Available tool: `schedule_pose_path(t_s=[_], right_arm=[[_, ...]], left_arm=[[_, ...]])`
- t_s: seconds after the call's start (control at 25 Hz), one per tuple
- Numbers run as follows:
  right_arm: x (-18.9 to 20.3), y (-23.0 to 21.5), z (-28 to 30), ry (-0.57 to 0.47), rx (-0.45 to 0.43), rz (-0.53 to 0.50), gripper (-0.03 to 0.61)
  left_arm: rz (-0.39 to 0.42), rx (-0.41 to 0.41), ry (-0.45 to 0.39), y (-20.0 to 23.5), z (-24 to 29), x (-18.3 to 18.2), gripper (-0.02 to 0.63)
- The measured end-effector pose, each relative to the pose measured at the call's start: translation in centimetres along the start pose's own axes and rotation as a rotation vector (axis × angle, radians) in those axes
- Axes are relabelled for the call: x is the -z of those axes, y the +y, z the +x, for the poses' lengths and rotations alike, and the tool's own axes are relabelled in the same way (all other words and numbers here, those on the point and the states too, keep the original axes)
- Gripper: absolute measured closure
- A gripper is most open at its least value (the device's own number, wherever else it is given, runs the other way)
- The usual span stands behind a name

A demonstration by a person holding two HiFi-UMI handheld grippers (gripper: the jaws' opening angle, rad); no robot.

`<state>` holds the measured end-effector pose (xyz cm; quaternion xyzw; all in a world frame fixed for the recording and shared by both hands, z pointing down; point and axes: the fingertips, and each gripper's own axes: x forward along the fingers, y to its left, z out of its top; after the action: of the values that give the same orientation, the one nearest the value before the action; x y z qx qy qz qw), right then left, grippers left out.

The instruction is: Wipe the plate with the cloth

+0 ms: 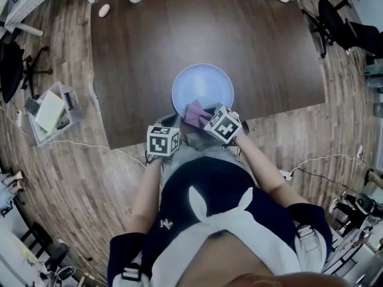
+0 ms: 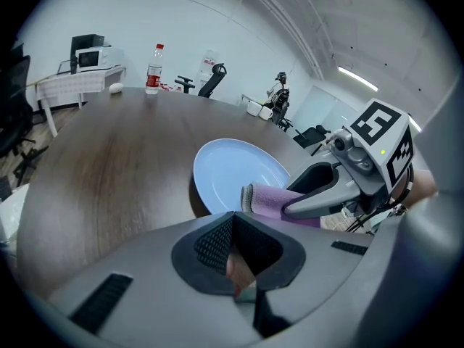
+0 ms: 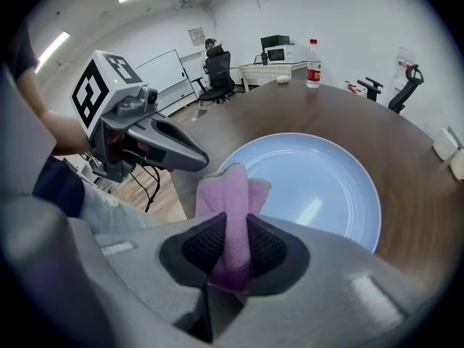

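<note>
With the right gripper pinching the folded pink cloth over the near rim of the round pale-blue plate on the dark wooden table, and the left gripper pressed together empty, we judge this the approach step, and next we must lower the cloth into contact.

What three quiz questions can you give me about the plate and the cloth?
1. True or false: the right tool grips the pink cloth.
2. What colour is the plate? A red, B pale blue, C black.
3. Which tool holds nothing?
Key: 1 true. 2 B. 3 the left tool, shut and empty.
</note>
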<state>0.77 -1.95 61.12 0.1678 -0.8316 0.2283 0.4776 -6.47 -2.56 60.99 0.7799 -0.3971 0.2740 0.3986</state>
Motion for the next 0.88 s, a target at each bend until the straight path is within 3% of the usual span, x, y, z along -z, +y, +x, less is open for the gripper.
schedule_pose_path(t_s=[0.4, 0.88], right_arm=[[-0.6, -0.9, 1.9, 0.053, -0.059, -0.018, 0.5], [-1.8, -2.1, 3.5, 0.078, -0.048, -0.103, 0.5]], left_arm=[[-0.048, -0.034, -0.014, 0.8, 1.1, -0.2, 0.609], [-0.087, -0.065, -0.019, 1.5, 1.9, -0.9, 0.609]])
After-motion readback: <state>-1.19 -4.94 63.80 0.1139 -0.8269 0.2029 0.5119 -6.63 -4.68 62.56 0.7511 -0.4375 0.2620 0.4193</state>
